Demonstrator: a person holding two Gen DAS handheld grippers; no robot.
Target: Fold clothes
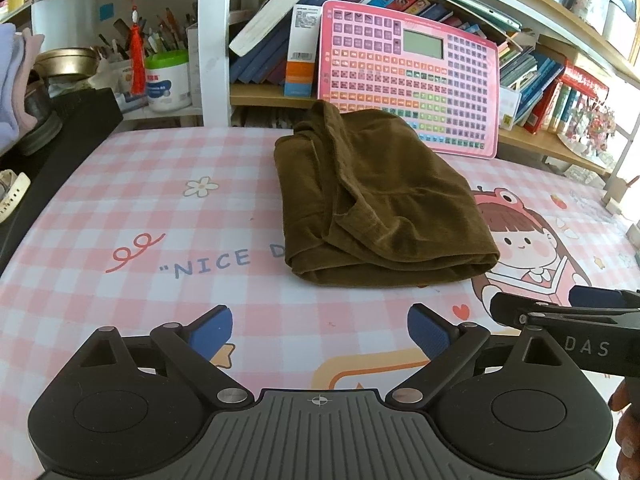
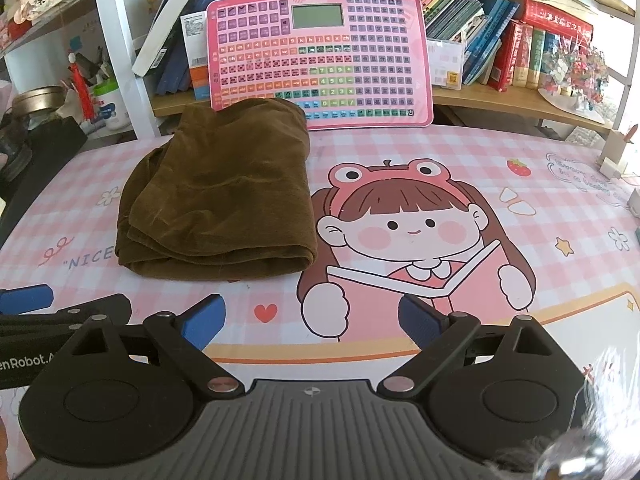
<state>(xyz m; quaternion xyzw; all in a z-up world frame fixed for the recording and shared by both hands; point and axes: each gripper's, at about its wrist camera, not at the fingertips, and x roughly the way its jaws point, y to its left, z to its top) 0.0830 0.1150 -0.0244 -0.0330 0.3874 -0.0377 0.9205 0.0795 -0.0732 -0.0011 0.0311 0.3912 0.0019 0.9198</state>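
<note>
A brown velvety garment point(image 1: 372, 200) lies folded into a thick rectangle on the pink checked desk mat point(image 1: 160, 208); in the right wrist view the same garment point(image 2: 224, 200) sits to the left of a cartoon girl print. My left gripper point(image 1: 320, 330) is open and empty, held back near the front of the mat, short of the garment's near edge. My right gripper point(image 2: 312, 322) is open and empty too, over the cartoon print, right of the garment. Each gripper's arm shows at the edge of the other's view.
A pink keyboard-style learning board point(image 1: 412, 80) leans against the bookshelf right behind the garment. Books point(image 2: 500, 48) fill the shelves. A white tub point(image 1: 168, 80), pens and a black object point(image 1: 60, 136) stand at the left edge. A hand point(image 1: 628, 420) shows at lower right.
</note>
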